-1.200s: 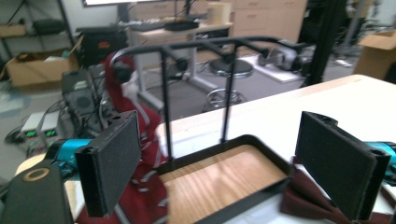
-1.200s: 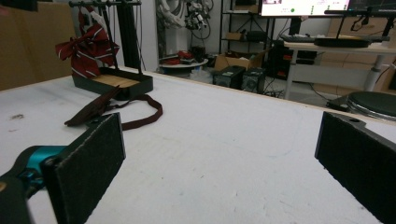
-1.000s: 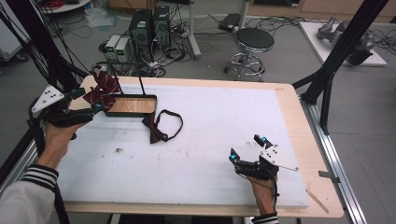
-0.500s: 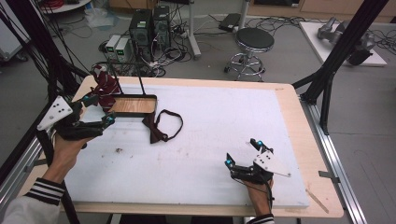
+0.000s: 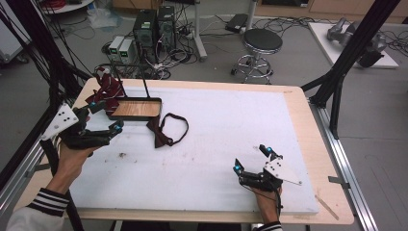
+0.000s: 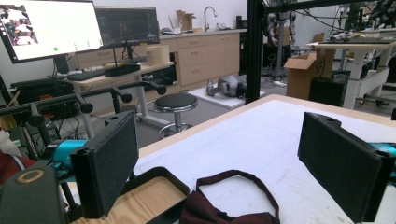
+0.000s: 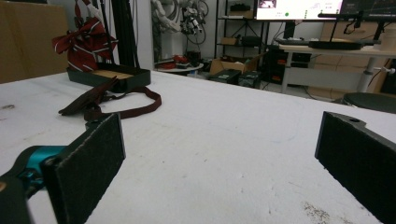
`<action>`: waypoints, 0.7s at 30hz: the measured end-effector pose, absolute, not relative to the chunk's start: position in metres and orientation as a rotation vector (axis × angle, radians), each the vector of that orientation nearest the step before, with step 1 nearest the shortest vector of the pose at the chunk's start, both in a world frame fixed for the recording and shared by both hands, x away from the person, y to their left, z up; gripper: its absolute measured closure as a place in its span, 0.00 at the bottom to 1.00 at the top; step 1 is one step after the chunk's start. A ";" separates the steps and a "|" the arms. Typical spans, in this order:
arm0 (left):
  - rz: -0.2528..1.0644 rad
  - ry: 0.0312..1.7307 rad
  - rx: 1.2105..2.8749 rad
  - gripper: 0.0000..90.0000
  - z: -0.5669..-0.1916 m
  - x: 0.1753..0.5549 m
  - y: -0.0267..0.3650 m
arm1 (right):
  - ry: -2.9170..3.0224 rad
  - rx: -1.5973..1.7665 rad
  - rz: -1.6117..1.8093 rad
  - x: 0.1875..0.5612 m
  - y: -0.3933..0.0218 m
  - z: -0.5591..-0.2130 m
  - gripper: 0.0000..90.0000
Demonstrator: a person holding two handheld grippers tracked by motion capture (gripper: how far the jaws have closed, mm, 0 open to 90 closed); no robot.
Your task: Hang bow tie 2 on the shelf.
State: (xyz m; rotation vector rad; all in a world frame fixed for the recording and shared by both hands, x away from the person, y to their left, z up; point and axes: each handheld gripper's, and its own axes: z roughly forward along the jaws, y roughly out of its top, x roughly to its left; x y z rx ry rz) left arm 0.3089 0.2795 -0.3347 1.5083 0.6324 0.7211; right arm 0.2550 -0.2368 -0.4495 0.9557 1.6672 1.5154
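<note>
A dark maroon bow tie (image 5: 161, 133) with a looped strap lies flat on the white foam table top (image 5: 231, 125), just right of a black tray (image 5: 135, 109) with a wooden floor. A red striped bow tie (image 5: 107, 88) hangs on a stand at the tray's left end. My left gripper (image 5: 105, 115) is open, held above the foam left of the maroon bow tie (image 6: 210, 213) and in front of the tray (image 6: 149, 195). My right gripper (image 5: 251, 158) is open and empty near the front right. Far ahead of it are the bow tie (image 7: 91, 102) and the tray (image 7: 109, 74).
A thin black rod (image 5: 145, 82) rises from the tray's back. Beyond the far edge stand computer cases (image 5: 154, 24) and a stool (image 5: 262, 43). Black frame posts (image 5: 344, 62) flank the table. Small dark specks (image 5: 122, 155) mark the foam.
My left gripper has drawn back from the tray toward the front and a little right. The right gripper has drifted slightly left. The bow tie has not moved.
</note>
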 end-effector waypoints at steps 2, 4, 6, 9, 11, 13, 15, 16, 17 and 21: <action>0.721 0.637 1.507 0.14 -0.335 0.309 0.280 | 1.674 0.947 1.509 0.255 -0.236 -0.450 0.01; 0.722 0.635 1.513 0.14 -0.335 0.309 0.280 | 1.680 0.955 1.514 0.254 -0.234 -0.450 0.01; 0.722 0.636 1.516 0.14 -0.335 0.309 0.280 | 1.676 0.947 1.507 0.255 -0.235 -0.450 0.01; 0.725 0.636 1.518 0.14 -0.335 0.310 0.279 | 1.674 0.950 1.513 0.256 -0.235 -0.450 0.01; 0.730 0.633 1.530 0.14 -0.335 0.311 0.278 | 1.672 0.957 1.515 0.255 -0.236 -0.450 0.01; 0.730 0.633 1.547 0.14 -0.335 0.313 0.276 | 1.671 0.957 1.518 0.255 -0.236 -0.450 0.01; 0.730 0.624 1.573 0.14 -0.335 0.315 0.273 | 1.668 0.958 1.520 0.255 -0.236 -0.450 0.01; 0.728 0.619 1.586 0.14 -0.336 0.316 0.271 | 1.668 0.952 1.521 0.255 -0.236 -0.449 0.01; 0.725 0.615 1.604 0.14 -0.336 0.318 0.269 | 1.667 0.953 1.522 0.255 -0.236 -0.449 0.01; 0.691 0.605 1.681 0.14 -0.337 0.326 0.261 | 1.667 0.957 1.526 0.255 -0.237 -0.449 0.01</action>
